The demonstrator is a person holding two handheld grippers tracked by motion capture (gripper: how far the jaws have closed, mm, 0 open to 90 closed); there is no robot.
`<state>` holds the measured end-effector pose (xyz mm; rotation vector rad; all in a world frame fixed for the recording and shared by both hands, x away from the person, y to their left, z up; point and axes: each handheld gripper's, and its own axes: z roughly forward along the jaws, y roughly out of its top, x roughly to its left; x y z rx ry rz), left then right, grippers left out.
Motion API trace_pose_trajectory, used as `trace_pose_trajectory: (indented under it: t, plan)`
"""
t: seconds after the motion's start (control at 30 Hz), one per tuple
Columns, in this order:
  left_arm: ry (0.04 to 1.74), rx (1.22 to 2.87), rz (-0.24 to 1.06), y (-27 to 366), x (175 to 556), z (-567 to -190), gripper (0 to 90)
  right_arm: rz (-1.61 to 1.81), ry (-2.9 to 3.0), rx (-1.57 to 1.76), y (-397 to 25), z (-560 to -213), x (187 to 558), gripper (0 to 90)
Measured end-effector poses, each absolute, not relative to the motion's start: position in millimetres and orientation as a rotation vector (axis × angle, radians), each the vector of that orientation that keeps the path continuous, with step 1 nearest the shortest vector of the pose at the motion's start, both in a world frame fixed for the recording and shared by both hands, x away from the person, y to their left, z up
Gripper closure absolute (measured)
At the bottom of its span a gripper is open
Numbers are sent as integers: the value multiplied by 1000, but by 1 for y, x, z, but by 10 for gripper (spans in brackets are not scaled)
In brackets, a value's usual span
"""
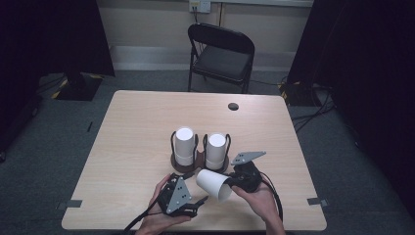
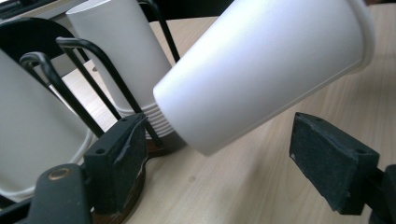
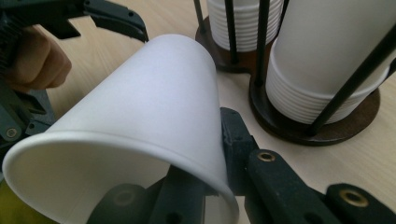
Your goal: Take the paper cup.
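Observation:
A single white paper cup (image 1: 213, 184) hangs tilted above the table's front, its mouth toward the person. My right gripper (image 1: 231, 184) is shut on its rim, one jaw inside the cup (image 3: 149, 116) and one outside. My left gripper (image 1: 197, 203) stands open just left of it. In the left gripper view the cup's (image 2: 261, 70) closed end hangs a little above the wide gap between the black jaws and touches neither. Two stacks of white cups (image 1: 184, 143) (image 1: 216, 148) stand upside down in black wire holders (image 1: 172, 138) behind.
The wooden table (image 1: 132, 127) has a round cable hole (image 1: 233, 106) at the back. A black folding chair (image 1: 220, 54) stands beyond it. The holders' dark round bases (image 3: 322, 130) lie close to the right gripper's jaws. Bare tabletop stretches to the left and right.

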<state>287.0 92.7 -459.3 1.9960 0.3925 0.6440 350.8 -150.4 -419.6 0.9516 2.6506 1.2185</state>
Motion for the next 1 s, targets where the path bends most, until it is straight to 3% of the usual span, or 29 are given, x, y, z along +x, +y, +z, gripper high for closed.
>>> trace_pose_trajectory:
  t: [0.63, 1.0]
  plan:
    - [243, 2136, 763, 66, 287, -461, 163, 1061, 2873, 1016, -134, -426, 375, 880]
    - [231, 2138, 821, 51, 285, -462, 158, 1022, 2936, 1037, -122, -425, 378, 880]
